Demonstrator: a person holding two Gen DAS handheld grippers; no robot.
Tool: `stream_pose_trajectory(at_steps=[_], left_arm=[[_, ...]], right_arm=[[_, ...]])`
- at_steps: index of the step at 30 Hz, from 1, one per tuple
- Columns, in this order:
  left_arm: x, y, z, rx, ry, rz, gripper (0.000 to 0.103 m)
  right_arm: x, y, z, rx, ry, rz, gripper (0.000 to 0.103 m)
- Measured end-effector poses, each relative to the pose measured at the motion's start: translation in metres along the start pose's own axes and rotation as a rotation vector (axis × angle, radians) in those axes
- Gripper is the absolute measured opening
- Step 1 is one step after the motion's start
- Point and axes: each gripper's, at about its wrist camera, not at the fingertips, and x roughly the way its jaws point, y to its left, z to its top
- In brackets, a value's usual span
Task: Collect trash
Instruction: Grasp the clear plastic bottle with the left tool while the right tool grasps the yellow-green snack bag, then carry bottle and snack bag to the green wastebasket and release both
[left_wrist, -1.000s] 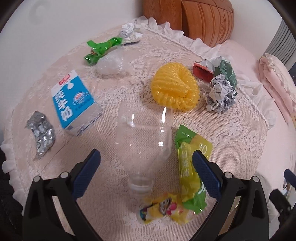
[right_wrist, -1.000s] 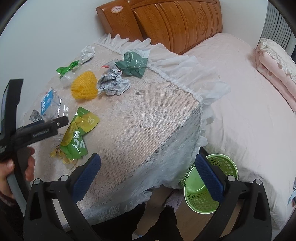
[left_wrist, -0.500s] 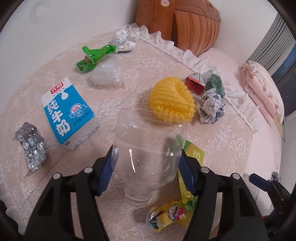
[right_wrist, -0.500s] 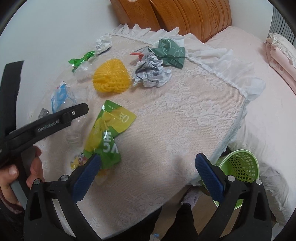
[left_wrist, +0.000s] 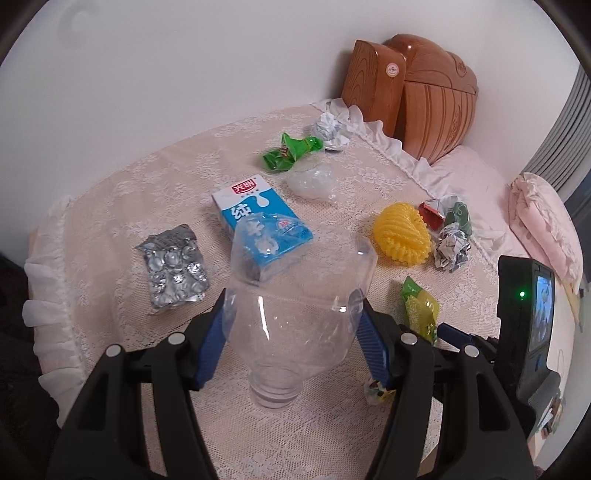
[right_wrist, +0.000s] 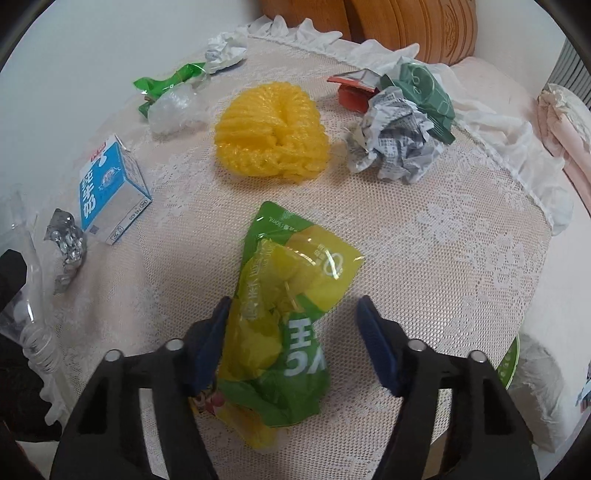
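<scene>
With the left hand-held gripper (left_wrist: 291, 332) clamping the clear bottle (left_wrist: 295, 295), the right hand-held gripper (right_wrist: 291, 343), jaws just narrowing but not yet pinching, straddles the green-yellow wrapper (right_wrist: 288, 314) on the desk (right_wrist: 461, 258), long axis running up-frame.

Through the clear bottle (left_wrist: 295, 314) you see the near end of the milk carton (left_wrist: 258, 218) only warped and smeared. In your left view the small candy wrapper (left_wrist: 376, 389) is mostly behind the claw's right finger (left_wrist: 373, 354), and the green-yellow pouch (left_wrist: 421, 314) shows only its top. In your right view the same pouch (right_wrist: 284, 325) covers most of that candy wrapper (right_wrist: 207, 400), so its print cannot be read. The green basket (right_wrist: 511, 363) is a thin sliver behind the desk (right_wrist: 461, 240) edge. The bottle (right_wrist: 29, 314) is cut off at the left border there. The red wrapper (right_wrist: 352, 92) sits partly under crumpled paper (right_wrist: 395, 140).
</scene>
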Motion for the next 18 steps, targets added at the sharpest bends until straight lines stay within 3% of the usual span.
stream_pose_trajectory(at_steps=[1,7,12,14,18], left_arm=[[0.0,0.001,-0.001,0.005,0.003,0.004,0.062],[-0.006,-0.009,-0.007,0.051,0.002,0.011,0.062],[-0.021,-0.052,-0.015,0.195,-0.019,-0.022,0.062],[-0.028,-0.08,-0.021,0.259,-0.023,-0.054,0.062],[-0.038,-0.149,-0.039,0.345,-0.015,-0.16,0.062]], right_arm=[[-0.001,-0.001,-0.001,0.004,-0.006,0.02,0.047],[-0.01,-0.013,0.007,0.045,-0.06,0.12,0.047],[-0.051,-0.052,0.001,0.06,-0.158,0.15,0.047],[-0.067,-0.077,-0.01,0.073,-0.192,0.124,0.047],[-0.089,-0.154,-0.056,0.112,-0.203,-0.023,0.047]])
